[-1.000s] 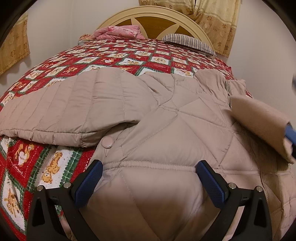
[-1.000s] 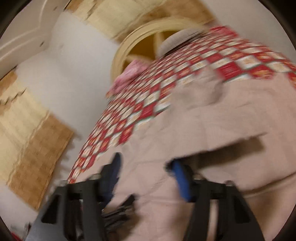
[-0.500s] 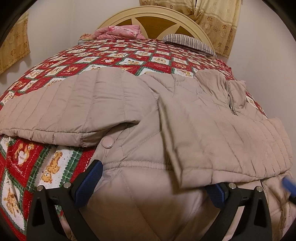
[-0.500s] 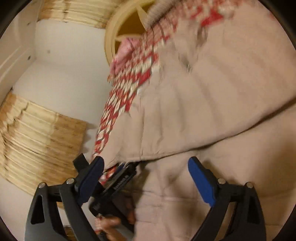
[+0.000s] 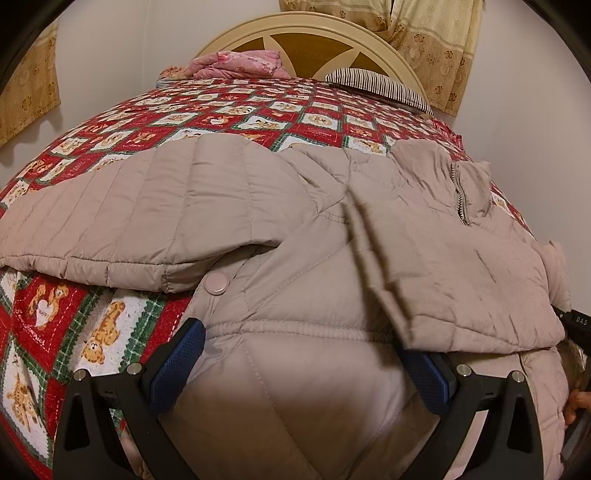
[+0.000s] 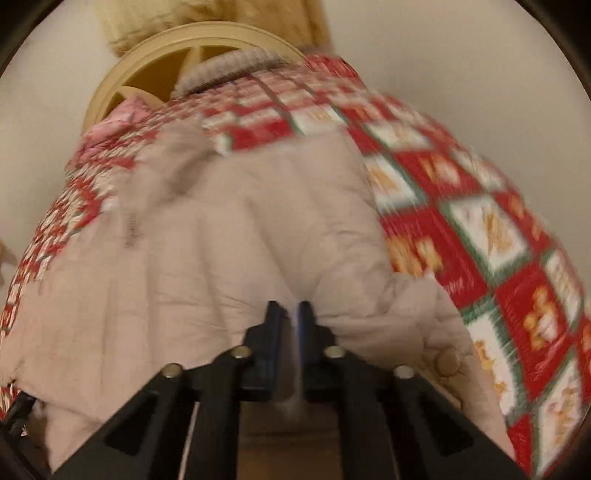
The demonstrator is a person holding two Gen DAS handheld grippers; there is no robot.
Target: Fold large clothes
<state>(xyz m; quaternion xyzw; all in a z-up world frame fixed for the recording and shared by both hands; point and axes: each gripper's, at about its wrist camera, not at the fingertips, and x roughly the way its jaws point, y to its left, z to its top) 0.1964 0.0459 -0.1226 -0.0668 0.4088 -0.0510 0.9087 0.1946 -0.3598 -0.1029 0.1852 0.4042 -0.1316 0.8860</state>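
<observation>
A beige quilted jacket [image 5: 295, 236] lies spread across the near part of the bed [image 5: 258, 114], reaching the near edge. The bed is covered by a red, white and green quilt with bear pictures. One sleeve [image 5: 122, 229] stretches toward the bed's left edge; the other sleeve [image 5: 454, 280] is folded in over the body of the jacket, its cuff near the bed's near edge. A round snap button [image 5: 217, 283] shows just below the left sleeve, and a zipper [image 5: 460, 195] runs by the collar toward the bed's right edge.

The left gripper [image 5: 301, 369] hovers at the near edge with its jaws wide apart over the jacket's hem, the blue pads not pressing the cloth; the folded sleeve's cuff drapes over its right finger.

The right gripper [image 6: 289, 314] has just been closing and its jaws now stand together, pinching a fold of the jacket [image 6: 258, 240] between them; this view is blurred.

At the head of the bed sit a pink bundle [image 5: 236, 62], a striped pillow [image 5: 376, 86] and a cream headboard [image 5: 306, 33].
</observation>
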